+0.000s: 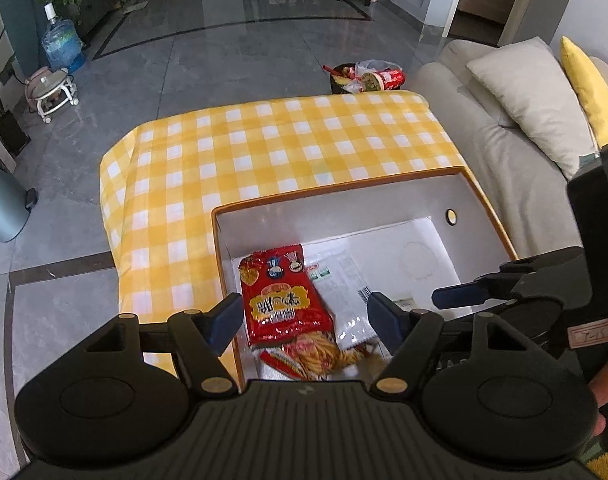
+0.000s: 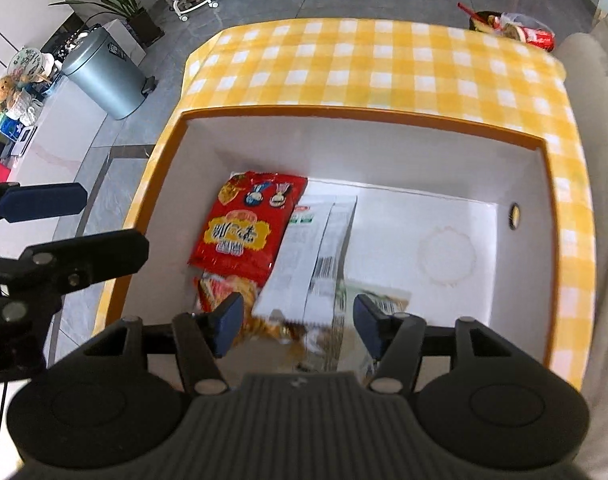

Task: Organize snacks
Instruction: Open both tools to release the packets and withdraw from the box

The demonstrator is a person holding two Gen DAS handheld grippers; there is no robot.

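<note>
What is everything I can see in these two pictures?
box: one, white inside with an orange rim, on the cloth
red packet: one, red and yellow, lying in the box at its left
white packet: one, white with a barcode, beside the red packet
more packets: number unclear, orange and brown, blurred, under those two
cloth: one, yellow and white checks, over the table
bin: one, grey, on the floor
water jug: one, blue, on the floor
sofa: one, beige, with a grey and a yellow cushion
left claw: black with blue pads, open, over the box
right claw: same, open, over the box
</note>
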